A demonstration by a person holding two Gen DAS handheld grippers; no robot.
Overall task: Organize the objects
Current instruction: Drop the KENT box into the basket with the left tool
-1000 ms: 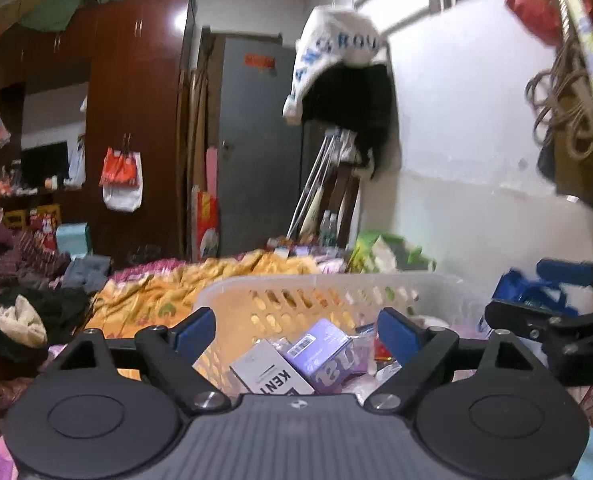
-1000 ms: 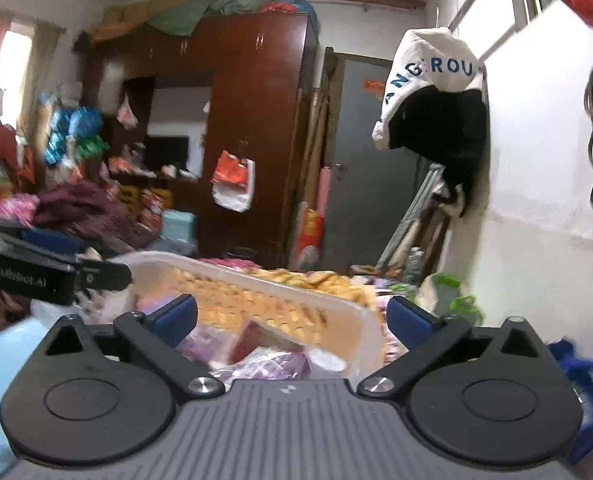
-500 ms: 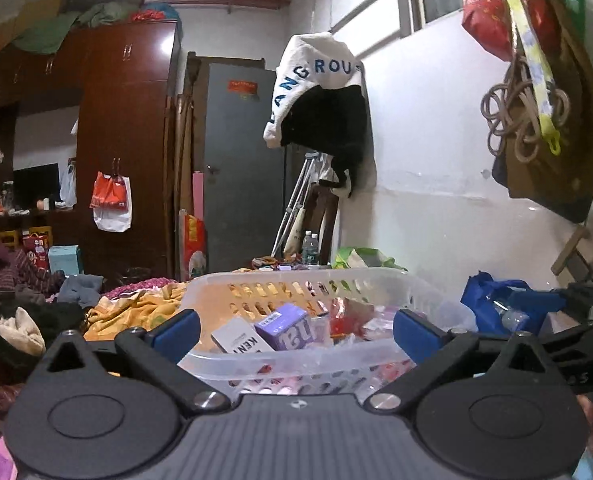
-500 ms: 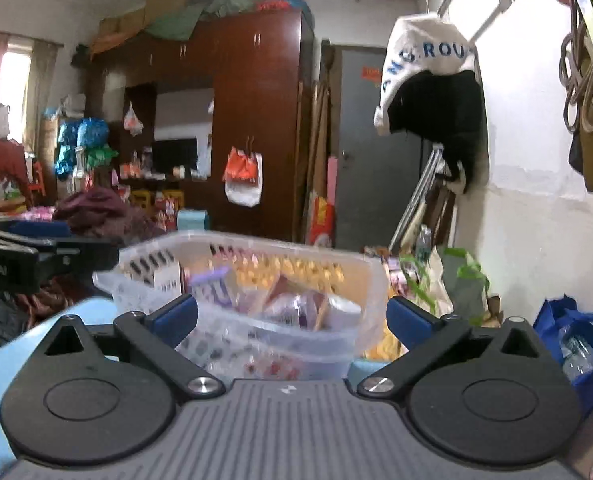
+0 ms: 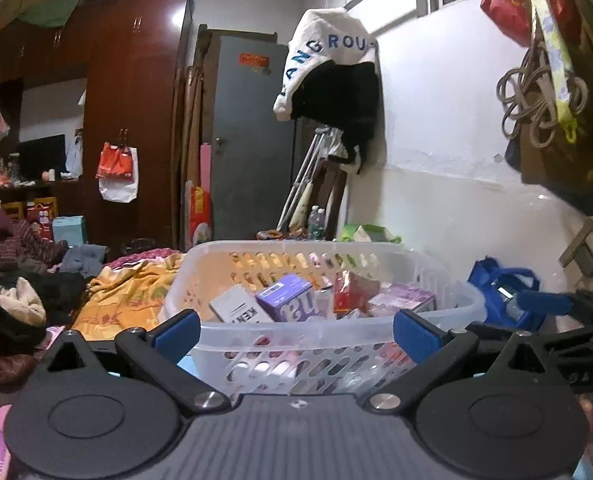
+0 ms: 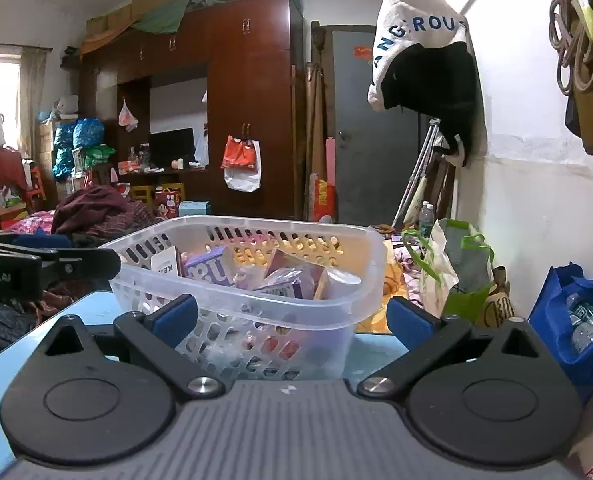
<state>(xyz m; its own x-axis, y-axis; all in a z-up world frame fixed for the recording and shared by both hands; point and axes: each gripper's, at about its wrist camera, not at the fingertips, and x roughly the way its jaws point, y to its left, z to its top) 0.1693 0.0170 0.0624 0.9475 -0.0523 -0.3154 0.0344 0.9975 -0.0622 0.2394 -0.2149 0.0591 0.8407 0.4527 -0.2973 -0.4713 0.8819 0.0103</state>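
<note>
Both tools level out in front of the packed basket

Since a second ago both cameras have dropped from looking down into the basket to looking at it side-on, so its slotted near wall now fills the middle of each view. Left tool has its blue-padded fingers spread wide with nothing between them, and the clear plastic laundry-style basket sits just ahead of the gap. Right tool is likewise spread and holding nothing, facing the same basket from the other side. That basket rests on a light blue bench and is filled with small packages: a purple carton leaning beside a white box with dark lettering, a red packet further right, and a pale purple box against the right wall. From the right wrist view the purple carton and white box stand near the basket's left wall. Beyond the basket lies a yellow patterned blanket. A blue bag with water bottles sits by the white wall, next to a green-handled bag
</note>
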